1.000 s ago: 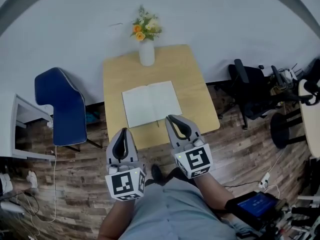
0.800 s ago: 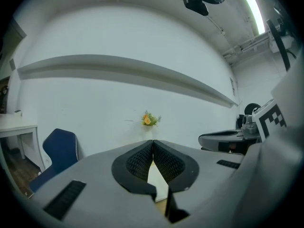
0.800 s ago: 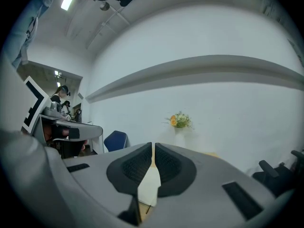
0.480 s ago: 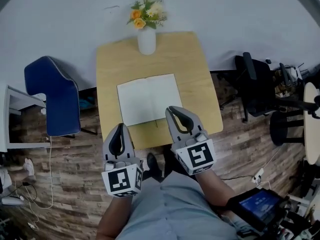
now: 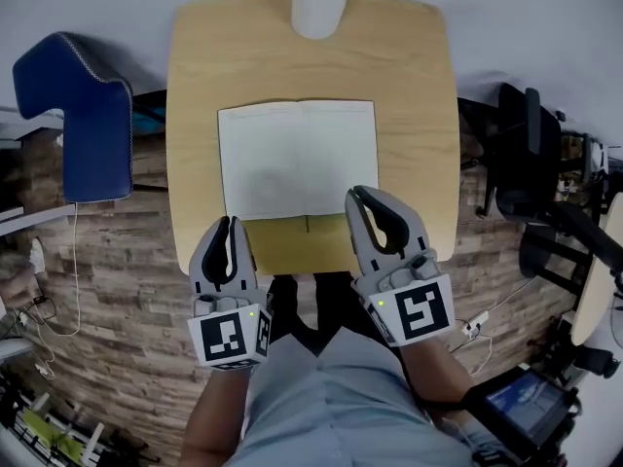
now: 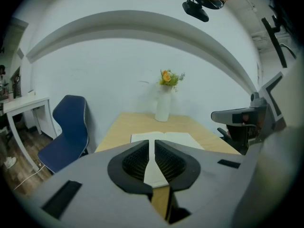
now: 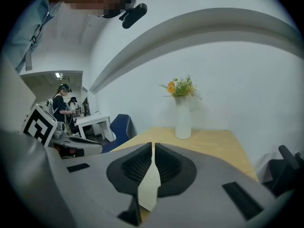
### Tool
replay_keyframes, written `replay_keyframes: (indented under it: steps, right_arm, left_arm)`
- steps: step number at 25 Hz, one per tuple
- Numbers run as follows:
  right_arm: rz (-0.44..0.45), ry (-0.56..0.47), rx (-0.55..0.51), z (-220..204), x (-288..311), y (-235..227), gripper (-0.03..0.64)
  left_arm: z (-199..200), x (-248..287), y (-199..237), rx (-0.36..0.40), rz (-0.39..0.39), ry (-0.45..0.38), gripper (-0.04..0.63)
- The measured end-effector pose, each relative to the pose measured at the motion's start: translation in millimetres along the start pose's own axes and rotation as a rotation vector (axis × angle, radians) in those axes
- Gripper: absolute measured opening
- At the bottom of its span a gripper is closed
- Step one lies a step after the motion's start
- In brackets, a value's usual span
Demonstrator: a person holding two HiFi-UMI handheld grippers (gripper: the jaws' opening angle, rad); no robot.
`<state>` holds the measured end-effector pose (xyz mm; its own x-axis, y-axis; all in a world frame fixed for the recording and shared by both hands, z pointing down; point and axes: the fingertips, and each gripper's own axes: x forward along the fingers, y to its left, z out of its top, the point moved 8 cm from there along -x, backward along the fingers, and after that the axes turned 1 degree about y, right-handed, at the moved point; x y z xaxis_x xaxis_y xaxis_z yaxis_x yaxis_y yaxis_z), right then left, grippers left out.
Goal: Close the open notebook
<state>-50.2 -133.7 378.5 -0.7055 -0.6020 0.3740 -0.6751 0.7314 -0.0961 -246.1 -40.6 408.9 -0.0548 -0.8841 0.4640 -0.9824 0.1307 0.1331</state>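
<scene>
White notebook (image 5: 298,159) beyond left hand-held gripper (image 5: 226,223).

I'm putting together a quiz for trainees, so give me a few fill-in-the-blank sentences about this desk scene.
1. The notebook lies ____ on the wooden table.
2. The vase at the table's far edge is ____ in colour.
3. The chair beside the table is ____ in colour.
4. The left gripper and the right gripper both have their jaws ____, with nothing held.
Missing words: open; white; blue; shut.
</scene>
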Motion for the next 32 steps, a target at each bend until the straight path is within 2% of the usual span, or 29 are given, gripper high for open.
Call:
replay_keyframes:
  steps: [1, 3, 6, 12, 18, 22, 25, 28, 32]
  right_arm:
    - [0.009, 0.015, 0.004, -6.0, 4.8, -0.2, 0.049]
    - [0.029, 0.047, 0.021, -18.4, 12.5, -0.2, 0.049]
    - [0.053, 0.097, 0.052, -38.3, 21.0, -4.4, 0.049]
    - [0.059, 0.143, 0.071, -73.1, 40.0, -15.9, 0.05]
    - [0.07, 0.175, 0.096, -85.3, 41.8, -23.3, 0.049]
    - [0.066, 0.171, 0.103, -88.1, 39.9, -27.0, 0.05]
    - [0.061, 0.165, 0.113, -86.6, 39.3, -28.5, 0.05]
    - [0.055, 0.134, 0.112, -74.3, 35.2, -26.9, 0.049]
    - [0.036, 0.074, 0.081, -44.1, 23.2, -23.0, 0.049]
  left_arm:
    - [-8.9, 5.4, 3.6, -0.01, 0.004, 0.02, 0.026]
    - [-26.8, 13.8, 10.8, -0.033, 0.021, 0.064, 0.107]
    - [-52.9, 26.8, 19.3, -0.065, 0.056, 0.13, 0.156]
    - [-90.6, 59.2, 36.3, -0.086, 0.111, 0.19, 0.172]
    - [-101.3, 63.8, 34.9, -0.066, 0.165, 0.228, 0.175]
    - [-101.7, 67.0, 35.4, -0.077, 0.155, 0.257, 0.164]
    - [-95.3, 65.8, 41.8, -0.088, 0.15, 0.269, 0.078]
    - [-76.0, 56.2, 37.1, -0.076, 0.133, 0.241, 0.032]
    - [-40.1, 33.7, 18.7, -0.057, 0.084, 0.187, 0.031]
